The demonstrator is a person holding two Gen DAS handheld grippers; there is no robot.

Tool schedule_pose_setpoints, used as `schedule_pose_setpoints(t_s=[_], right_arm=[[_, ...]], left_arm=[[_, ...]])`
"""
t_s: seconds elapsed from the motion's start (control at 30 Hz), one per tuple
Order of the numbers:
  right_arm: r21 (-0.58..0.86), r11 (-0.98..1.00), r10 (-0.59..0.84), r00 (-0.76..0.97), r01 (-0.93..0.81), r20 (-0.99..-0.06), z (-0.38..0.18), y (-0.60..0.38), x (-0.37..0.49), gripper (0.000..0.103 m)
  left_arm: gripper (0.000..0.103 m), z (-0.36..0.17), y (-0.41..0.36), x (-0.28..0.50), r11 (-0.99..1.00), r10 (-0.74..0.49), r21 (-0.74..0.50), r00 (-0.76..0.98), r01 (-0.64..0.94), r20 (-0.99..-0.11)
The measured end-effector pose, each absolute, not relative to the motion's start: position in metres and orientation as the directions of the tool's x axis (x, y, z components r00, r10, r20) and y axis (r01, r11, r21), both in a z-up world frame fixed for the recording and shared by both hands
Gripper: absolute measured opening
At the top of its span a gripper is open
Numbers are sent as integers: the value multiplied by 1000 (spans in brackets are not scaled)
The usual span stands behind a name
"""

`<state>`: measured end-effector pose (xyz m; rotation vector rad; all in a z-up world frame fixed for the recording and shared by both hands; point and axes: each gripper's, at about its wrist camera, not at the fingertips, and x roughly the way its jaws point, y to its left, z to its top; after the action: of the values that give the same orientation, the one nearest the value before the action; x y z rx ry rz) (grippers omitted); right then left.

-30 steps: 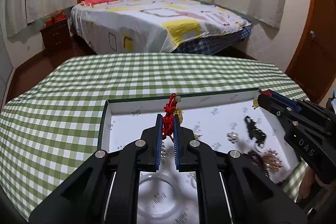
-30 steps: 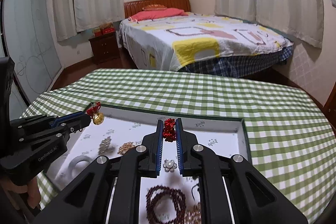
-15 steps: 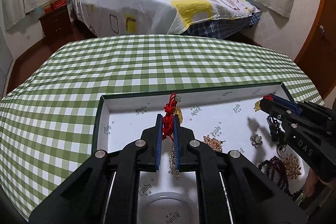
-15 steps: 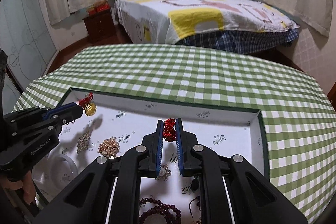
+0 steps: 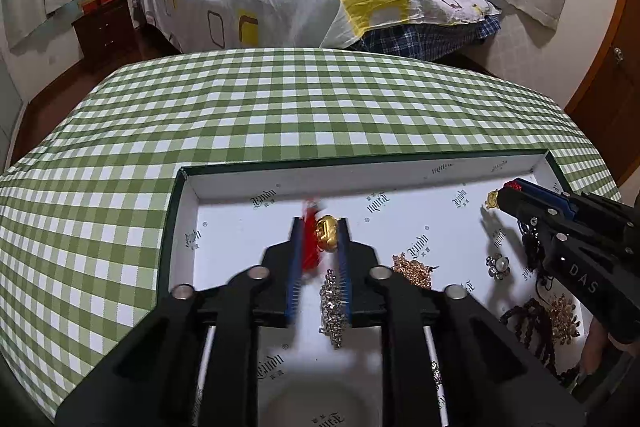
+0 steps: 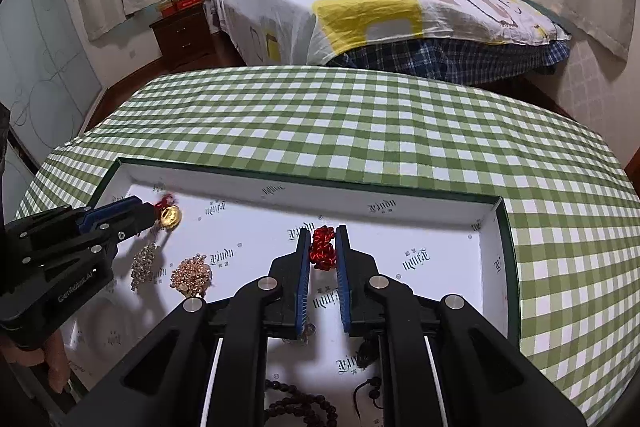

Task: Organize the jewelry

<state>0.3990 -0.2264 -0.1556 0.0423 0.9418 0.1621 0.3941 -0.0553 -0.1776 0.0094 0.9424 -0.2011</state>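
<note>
Left claw (image 5: 319,245), at lower centre of its frame, has its jaws parted, a gold charm (image 5: 326,227) on red knotted cord (image 5: 309,243) loose between them, apparently being released into the white-lined tray (image 5: 188,223). Right claw (image 6: 323,259), lower centre, stands narrow around a similar red knot (image 6: 322,247) over the tray; contact unclear. Glittery brooches lie scattered below.

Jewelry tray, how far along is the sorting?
Done: a rhinestone piece, gold brooch and dark beads lie in the tray. In hand: the left hand-held gripper has a gold charm between parted jaws; the right hand-held gripper pinches a red knot. Left: setting both down.
</note>
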Motion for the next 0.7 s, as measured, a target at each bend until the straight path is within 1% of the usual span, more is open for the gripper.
schedule_pose_setpoints(t_s=[0.1,0.17,0.2,0.23,0.4,0.5,0.53,0.57,0.6,0.63,0.7], right_arm=[[113,987,159,567,-115,-808,-158,-228,400,14],[114,987,158,566,-113,-809,-159,-228,400,14],[113,987,157,566,-111,-809,-159,-228,400,14],[113,987,156,566,-110,-810,-160,-229,400,14],[113,987,157,560,-112,-813,-161,-228,401,14],[116,987,159,556,-112,-816,-162,-228,401,15],[117,987,160,555,-111,-816,-163,-228,401,17],[120,987,161,554,-109,-817,-163,-228,401,33],[124,987,162,558,-107,-814,-163,-229,399,46],[124,987,162,565,-105,-809,-162,-229,398,48],[109,988,150,580,-105,-801,-159,-228,396,48]], left_arm=[[20,-179,-56,393,981,-165,-77,567,177,-807],[31,-181,-57,393,982,-161,-73,568,175,-807],[41,-181,-58,392,982,-160,-72,572,173,-804],[43,-180,-57,391,983,-157,-71,578,169,-801],[45,-180,-57,389,982,-158,-68,583,174,-797],[52,-178,-56,388,983,-159,-70,589,171,-792],[54,-177,-56,388,983,-160,-71,592,171,-790],[54,-177,-55,387,983,-160,-71,595,171,-788],[55,-176,-55,386,983,-159,-69,597,171,-786],[57,-176,-55,386,983,-159,-68,599,171,-785],[60,-175,-55,385,983,-155,-64,603,170,-783]])
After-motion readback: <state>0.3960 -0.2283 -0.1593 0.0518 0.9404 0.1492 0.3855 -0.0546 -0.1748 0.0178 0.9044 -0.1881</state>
